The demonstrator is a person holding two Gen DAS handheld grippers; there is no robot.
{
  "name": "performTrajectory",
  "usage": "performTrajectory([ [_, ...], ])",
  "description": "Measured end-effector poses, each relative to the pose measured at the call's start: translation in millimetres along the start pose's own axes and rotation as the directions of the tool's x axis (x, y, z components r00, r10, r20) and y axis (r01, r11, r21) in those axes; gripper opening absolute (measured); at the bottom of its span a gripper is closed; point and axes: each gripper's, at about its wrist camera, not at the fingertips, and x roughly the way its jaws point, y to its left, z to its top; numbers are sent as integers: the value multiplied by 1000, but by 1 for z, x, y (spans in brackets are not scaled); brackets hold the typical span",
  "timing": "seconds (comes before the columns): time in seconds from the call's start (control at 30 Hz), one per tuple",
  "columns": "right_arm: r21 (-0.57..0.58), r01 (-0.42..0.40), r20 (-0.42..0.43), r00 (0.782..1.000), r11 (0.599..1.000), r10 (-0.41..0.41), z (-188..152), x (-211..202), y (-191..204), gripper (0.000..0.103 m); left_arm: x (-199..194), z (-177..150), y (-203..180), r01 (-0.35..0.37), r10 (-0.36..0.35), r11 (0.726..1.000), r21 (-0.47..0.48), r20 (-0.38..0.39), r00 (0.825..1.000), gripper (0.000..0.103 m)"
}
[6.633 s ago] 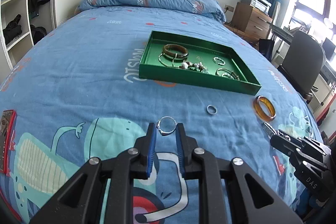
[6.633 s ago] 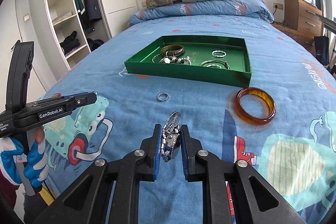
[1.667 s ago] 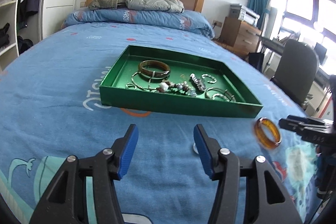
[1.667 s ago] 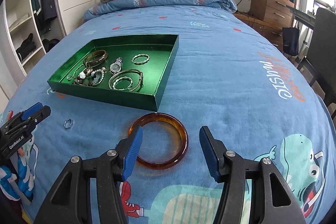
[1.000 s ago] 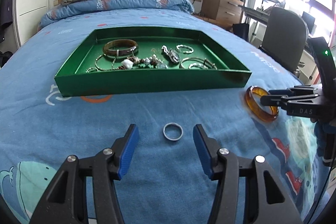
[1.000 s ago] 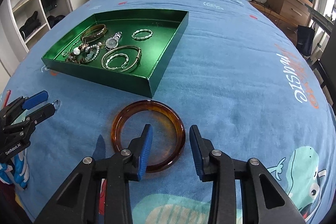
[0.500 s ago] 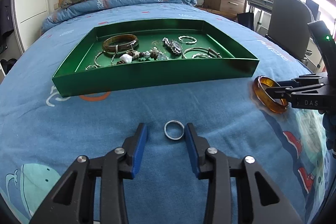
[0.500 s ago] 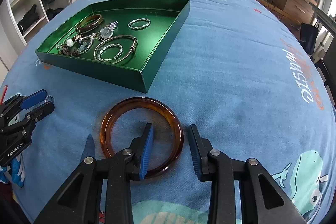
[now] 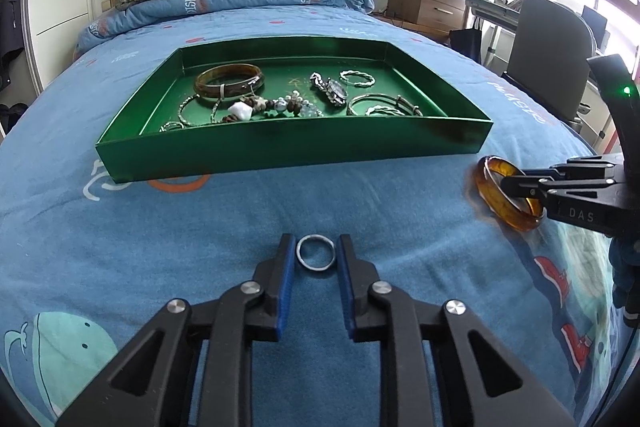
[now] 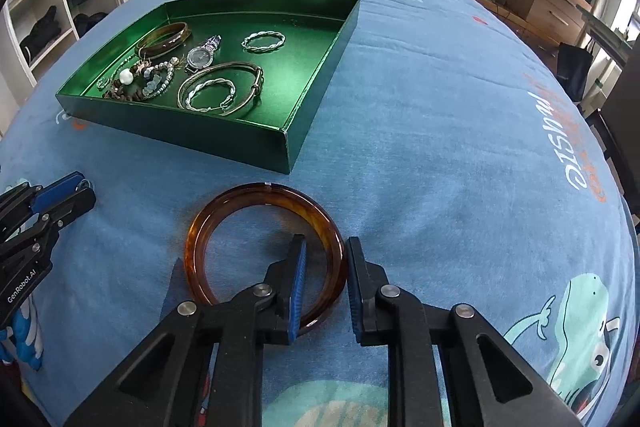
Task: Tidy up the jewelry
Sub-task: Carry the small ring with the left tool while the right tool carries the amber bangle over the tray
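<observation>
The left gripper (image 9: 315, 259) points down at the blue bedspread (image 9: 120, 235) with a small silver ring (image 9: 315, 253) lying flat between its blue pads (image 9: 285, 291). Its jaws are closing on the ring; each pad sits just beside the ring's rim, and whether they press on it yet cannot be told.

The right gripper (image 10: 325, 259) straddles the near-right arc of an amber bangle (image 10: 224, 215): one finger stands inside the hoop, the other outside it, with the band between them. These jaws are closing too, and a slim gap shows on either side of the band (no firm pinch is visible). From the left wrist view the bangle (image 9: 496, 195) appears tilted, its far edge off the cover, with the right gripper (image 9: 516, 185) at its rim.

Ahead of both sets of jaws sits the green tray (image 9: 280, 155), well beyond the ring and just beyond the bangle's far edge. Inside it lie a brown bangle (image 9: 229, 79), a wristwatch (image 10: 201, 55), a twisted silver bracelet (image 10: 264, 40), silver hoops (image 10: 218, 89) and a beaded strand (image 9: 276, 105).
</observation>
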Motion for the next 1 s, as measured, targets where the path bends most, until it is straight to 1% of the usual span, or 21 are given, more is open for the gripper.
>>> performTrajectory([
  [0.07, -8, 16, 5, 1000, 1000, -15, -1, 0, 4, 12, 0, 1, 0, 3, -3, 1000, -1, 0, 1000, 19],
  [0.37, -1, 64, 38, 997, 998, -64, -5, -6, 9, 11, -1, 1, 0, 7, -7, 1000, -3, 5, 1000, 19],
  [1.0, 59, 104, 65, 992, 993, -107, -22, -32, 10, 10, -10, 2, 3, 27, -27, 999, -23, 25, 999, 19],
])
